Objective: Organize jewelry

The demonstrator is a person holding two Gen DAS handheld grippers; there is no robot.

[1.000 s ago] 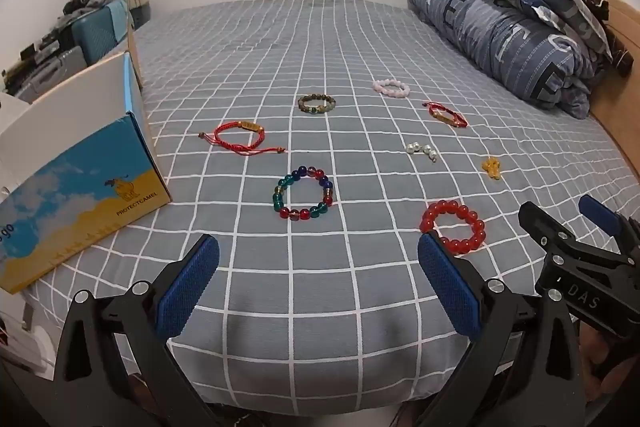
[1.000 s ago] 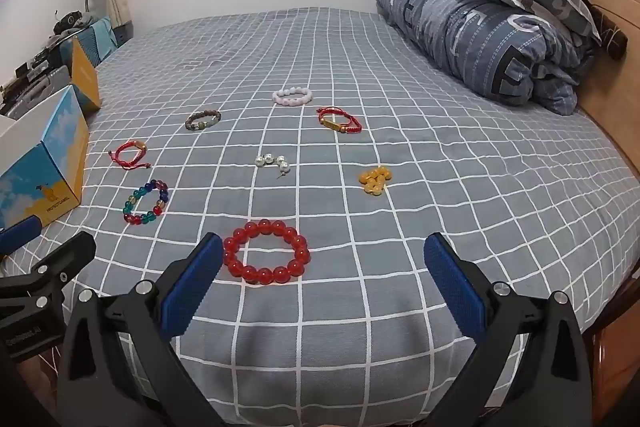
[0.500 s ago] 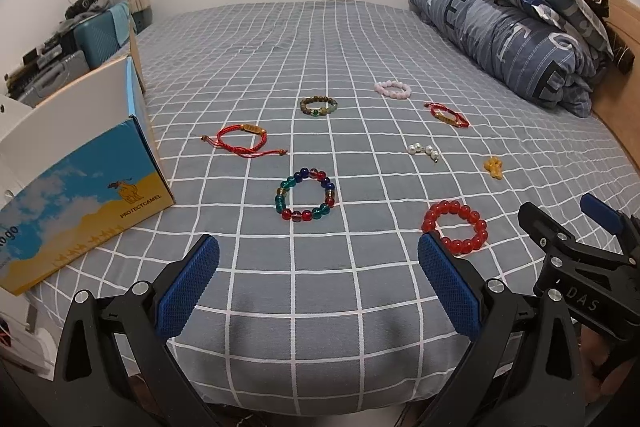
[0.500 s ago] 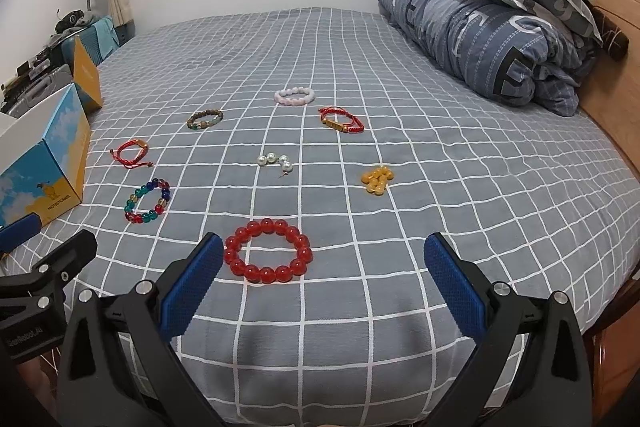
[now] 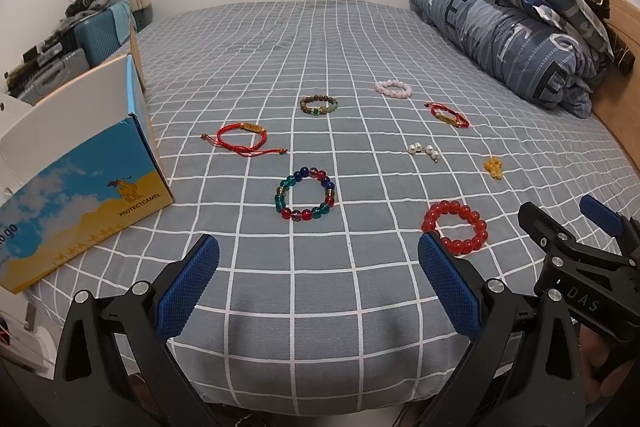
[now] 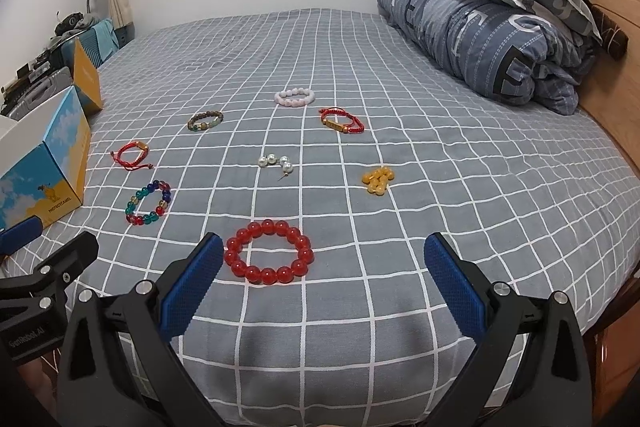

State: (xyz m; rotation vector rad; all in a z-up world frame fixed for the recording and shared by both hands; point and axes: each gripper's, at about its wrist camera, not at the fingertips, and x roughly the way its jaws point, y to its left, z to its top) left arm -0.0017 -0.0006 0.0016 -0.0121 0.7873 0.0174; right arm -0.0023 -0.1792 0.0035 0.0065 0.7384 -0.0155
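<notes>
Eight pieces of jewelry lie spread on the grey checked bed [image 5: 360, 27], none of them touching another. Nearest the edge is the red bead bracelet [image 6: 268, 252], just beyond the left finger of the right gripper [image 6: 324, 287], whose jaws stand wide open and hold nothing. The left gripper [image 5: 318, 291] hangs over the near edge of the bed with its jaws equally wide open and empty; the multicolored bead bracelet [image 5: 305, 193] lies beyond the gap between its blue pads [image 5: 188, 291]. Farther and to the left is a red cord bracelet [image 5: 243, 139] with its loose ends trailing to the right. Beyond it, near the middle of the bed, sits a brown-green bead bracelet [image 5: 319, 105], and to its right the pale pink bead bracelet [image 5: 393, 89], the farthest piece. A second red cord bracelet [image 6: 341, 121] lies just nearer than the pink one. The pearl pieces [image 6: 276, 163] rest in the middle, and the small yellow bead cluster [image 6: 378, 180] lies to their right. An open box [image 5: 80, 187] printed with sky and a camel stands at the left edge of the bed. A folded dark blue quilt [image 6: 480, 39] is piled at the far right against the wooden headboard [image 6: 612, 99].
</notes>
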